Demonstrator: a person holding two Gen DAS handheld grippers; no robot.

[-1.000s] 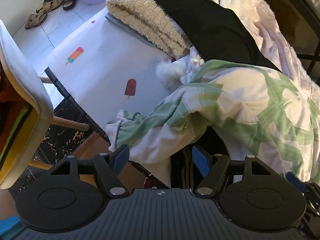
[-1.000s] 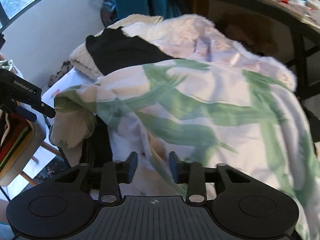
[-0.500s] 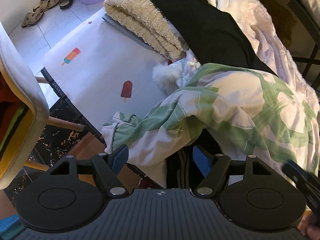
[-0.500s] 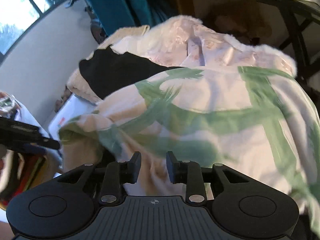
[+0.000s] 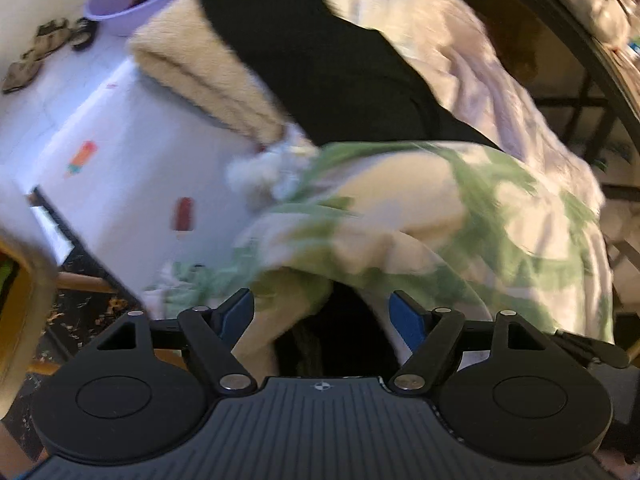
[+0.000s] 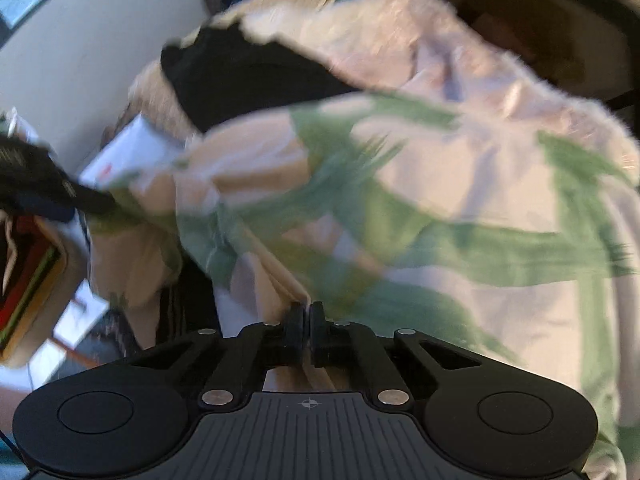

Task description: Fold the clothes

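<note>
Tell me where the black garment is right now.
In the left wrist view the black garment lies top centre, on the cream fuzzy blanket, just behind the green-and-white shirt.

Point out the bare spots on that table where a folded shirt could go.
One free patch: the white popsicle-print tabletop, bordered by the beige fuzzy blanket behind, the green-patterned garment on the right and the table's near edge. Everywhere right of that is crowded: black garment, pale fluffy blanket. Right gripper pinches the green garment; left gripper is open.
</note>
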